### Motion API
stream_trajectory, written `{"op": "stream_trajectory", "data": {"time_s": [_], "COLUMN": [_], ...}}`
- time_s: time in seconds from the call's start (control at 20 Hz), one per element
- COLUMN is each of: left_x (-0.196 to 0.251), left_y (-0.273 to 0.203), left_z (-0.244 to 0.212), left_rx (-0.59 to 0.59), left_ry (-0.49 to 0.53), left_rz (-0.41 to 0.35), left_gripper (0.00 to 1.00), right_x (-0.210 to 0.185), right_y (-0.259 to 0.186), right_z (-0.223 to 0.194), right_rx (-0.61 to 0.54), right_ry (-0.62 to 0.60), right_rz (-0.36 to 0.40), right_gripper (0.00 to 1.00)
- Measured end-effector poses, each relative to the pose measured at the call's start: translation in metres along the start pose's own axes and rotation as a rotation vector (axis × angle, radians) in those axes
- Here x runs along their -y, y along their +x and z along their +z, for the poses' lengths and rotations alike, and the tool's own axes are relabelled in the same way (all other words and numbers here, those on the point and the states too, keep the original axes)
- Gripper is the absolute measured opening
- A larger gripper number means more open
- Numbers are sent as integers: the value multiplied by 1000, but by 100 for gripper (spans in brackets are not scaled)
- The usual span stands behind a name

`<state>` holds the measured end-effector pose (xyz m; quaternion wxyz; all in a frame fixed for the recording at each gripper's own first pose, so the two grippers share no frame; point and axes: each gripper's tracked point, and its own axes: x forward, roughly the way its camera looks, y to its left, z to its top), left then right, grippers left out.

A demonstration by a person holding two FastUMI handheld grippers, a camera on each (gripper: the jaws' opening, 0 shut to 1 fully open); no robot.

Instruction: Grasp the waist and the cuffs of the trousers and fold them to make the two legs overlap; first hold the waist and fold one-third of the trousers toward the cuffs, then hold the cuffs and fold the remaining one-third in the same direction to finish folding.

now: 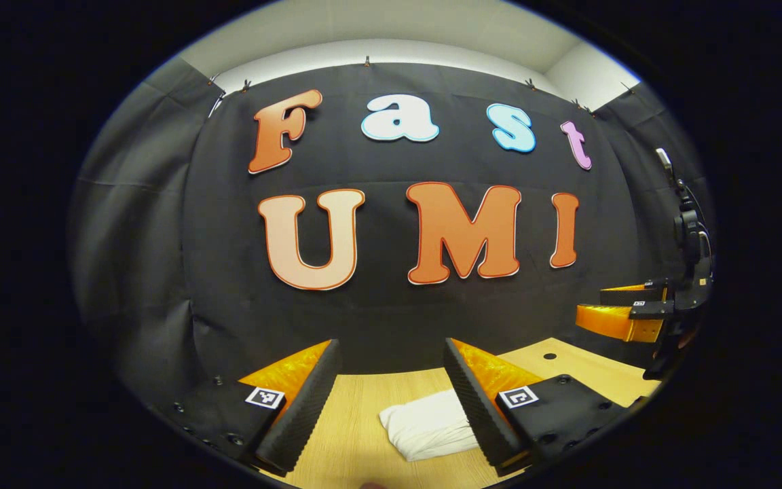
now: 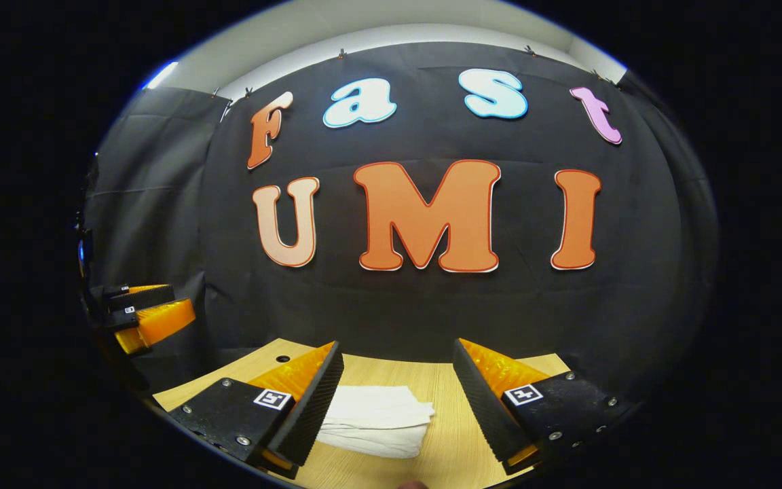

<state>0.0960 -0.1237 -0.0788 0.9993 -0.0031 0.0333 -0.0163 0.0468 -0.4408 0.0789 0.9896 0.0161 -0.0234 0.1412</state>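
The white trousers (image 1: pixel 428 424) lie folded into a compact bundle on the wooden table (image 1: pixel 357 421). In the left gripper view my left gripper (image 1: pixel 391 401) hangs open above the table, the bundle low between its fingers and partly behind the right finger. In the right gripper view the folded trousers (image 2: pixel 377 418) lie flat with layered edges facing right, partly behind the left finger of my open right gripper (image 2: pixel 398 401). Nothing is held between either pair of fingers. Each gripper is raised clear of the cloth. The right gripper (image 1: pixel 625 309) also appears far right in the left gripper view, the left gripper (image 2: pixel 143 316) far left in the right gripper view.
The table (image 2: pixel 445 435) runs back to the black cloth wall. A small round hole (image 1: pixel 550 356) sits in the tabletop near the back; the same hole (image 2: pixel 283 358) appears in the right gripper view. A black stand with a device (image 1: pixel 686 231) rises at the far right.
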Motion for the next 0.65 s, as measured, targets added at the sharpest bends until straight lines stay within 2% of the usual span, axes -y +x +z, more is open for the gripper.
{"op": "stream_trajectory", "data": {"time_s": [0.65], "left_x": [-1], "left_y": [0], "left_z": [2], "left_rx": [9], "left_ry": [-5], "left_rz": [10], "left_gripper": [99], "right_x": [5], "right_y": [-1], "right_z": [-4], "right_rx": [-10], "right_ry": [-2], "right_rz": [-16], "right_gripper": [98]}}
